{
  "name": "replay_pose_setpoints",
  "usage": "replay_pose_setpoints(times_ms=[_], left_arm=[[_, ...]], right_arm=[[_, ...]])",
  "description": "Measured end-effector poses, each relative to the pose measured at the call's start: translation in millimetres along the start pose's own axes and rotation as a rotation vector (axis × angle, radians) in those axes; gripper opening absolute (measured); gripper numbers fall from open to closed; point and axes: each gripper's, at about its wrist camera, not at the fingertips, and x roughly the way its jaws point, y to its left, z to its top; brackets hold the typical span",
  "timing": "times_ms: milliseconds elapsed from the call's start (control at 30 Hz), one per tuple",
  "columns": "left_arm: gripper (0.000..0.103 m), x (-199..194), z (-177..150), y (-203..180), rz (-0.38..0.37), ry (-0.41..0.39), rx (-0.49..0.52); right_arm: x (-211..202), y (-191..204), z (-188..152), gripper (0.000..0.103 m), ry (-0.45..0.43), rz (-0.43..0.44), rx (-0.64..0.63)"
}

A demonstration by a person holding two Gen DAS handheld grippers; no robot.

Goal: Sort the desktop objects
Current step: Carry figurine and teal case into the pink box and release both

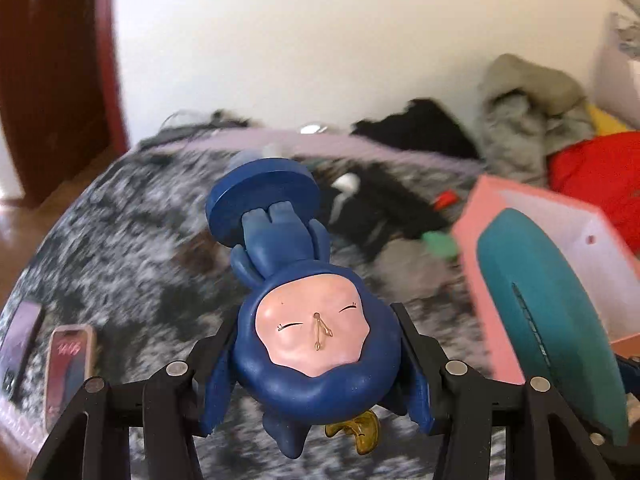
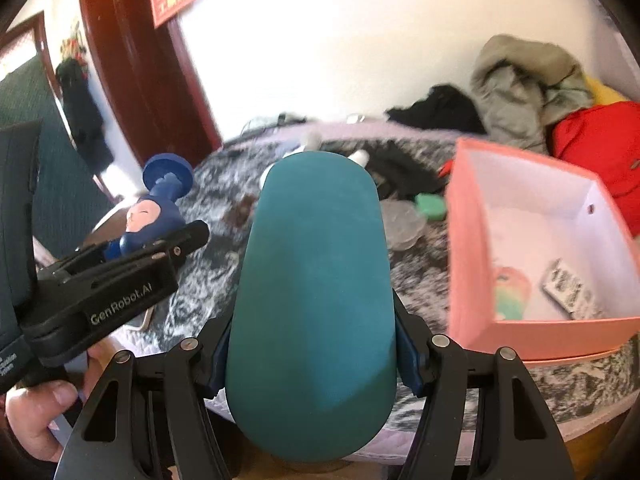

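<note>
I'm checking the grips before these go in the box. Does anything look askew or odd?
The blue figurine is held upside down in the left gripper, clamped by its head, round base pointing away. The teal case sits straight in the right gripper. The pink box looks undamaged.

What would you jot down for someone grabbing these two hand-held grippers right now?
Left gripper: shut on the blue doll, gripped by its head, base pointing away, lifted off the table.
Right gripper: shut on the teal case, also in the air.
Pink box: open, to the right, with a small colourful toy and a printed packet inside.
Done: those two are boxed.
Left: probably box the doll and case, then sort the green item, clear plastic piece and two phones on the table.
</note>
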Motion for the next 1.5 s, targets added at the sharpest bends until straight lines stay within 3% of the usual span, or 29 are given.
replay_pose_setpoints(times_ms=[133,567,733,833,933,1000,1067,1200,1500], left_arm=[[0.059,-8.8,9.0,-39.0,-0.054,-0.042,0.055],[0.059,-11.9,67.0,-192.8,-0.306,-0.115,0.189],[0.059,-0.1,80.3,-230.7,-0.363,-0.122,0.227],[0.060,17.4,88.5,-246.6,-0.350,-0.110,0.272],[0.075,32.9,95.5,-245.2,-0.270,-0.126,0.286],[0.091,36.4,99.7,-233.8,-0.241,-0.145,0.260],[0.091,37.4,103.1,-219.5,-0.238,-0.145,0.228],[0.091,41.2,107.0,-193.2,-0.202,-0.124,0.193],[0.091,32.5,90.1,-112.7,-0.062,-0.099,0.161]], right_arm=[[-29.8,-20.1,1.0,0.068,-0.075,-0.057,0.029],[-135.0,-124.1,18.4,0.068,-0.361,-0.384,0.206],[-154.3,-163.7,29.0,0.068,-0.409,-0.483,0.265],[-149.0,-184.2,39.3,0.068,-0.396,-0.520,0.263],[-116.5,-214.8,54.5,0.073,-0.283,-0.521,0.265],[-98.2,-231.6,58.3,0.089,-0.218,-0.508,0.305],[-88.4,-237.1,59.7,0.090,-0.192,-0.515,0.329],[-86.1,-222.7,65.7,0.092,-0.222,-0.517,0.303],[-61.4,-144.0,67.3,0.094,-0.229,-0.414,0.211]])
